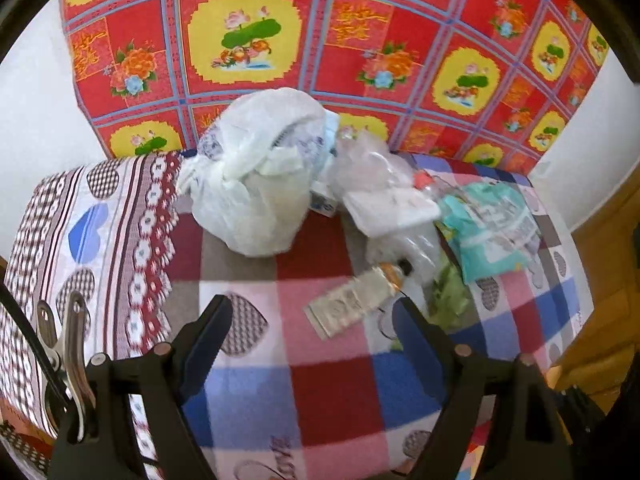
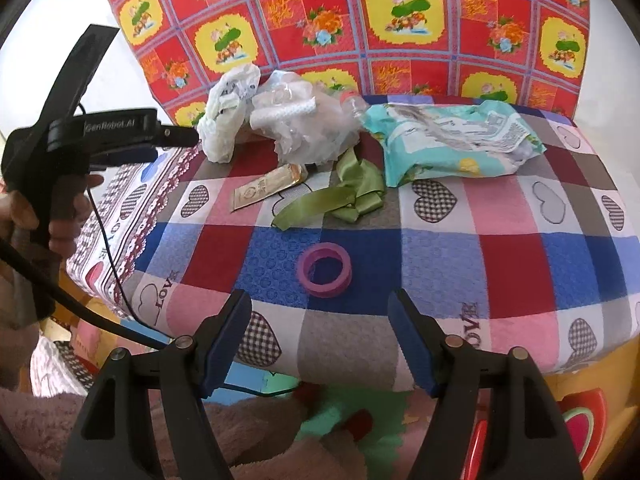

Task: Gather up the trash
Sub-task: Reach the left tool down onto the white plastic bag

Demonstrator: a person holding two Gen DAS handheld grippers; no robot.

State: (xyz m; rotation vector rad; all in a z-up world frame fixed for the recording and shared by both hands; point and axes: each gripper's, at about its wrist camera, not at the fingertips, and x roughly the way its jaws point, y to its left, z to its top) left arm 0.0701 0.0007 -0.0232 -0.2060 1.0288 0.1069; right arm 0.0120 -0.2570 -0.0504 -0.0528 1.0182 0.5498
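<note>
— Both sets of jaws stand apart with nothing between them. The right gripper (image 2: pixel 320 336) hangs over the near edge of the bed, its blue pads spread wide; the left gripper (image 1: pixel 312 320) is likewise released above the checked bedsheet (image 1: pixel 320 392).

— What lies closest to them?

— Just ahead of the right one, a purple tape ring (image 2: pixel 325 269) flat on a blue square. Ahead of the left one, a small beige tube (image 1: pixel 352 304), close to its right finger but not touching, as far as I can tell.

— And the rest of the trash?

— Farther back: a green ribbon (image 2: pixel 344 196) beside the tube, a teal wipes packet (image 2: pixel 448 140) to the right, a crumpled clear plastic bag (image 2: pixel 304 128) in the middle, and a knotted white bag (image 1: pixel 252 184) to the left, near the red floral cloth (image 2: pixel 360 20) hanging behind the bed.

— Is anyone visible?

— A hand (image 2: pixel 60 208) at the left of the right wrist view, gripping the left gripper's handle.
</note>
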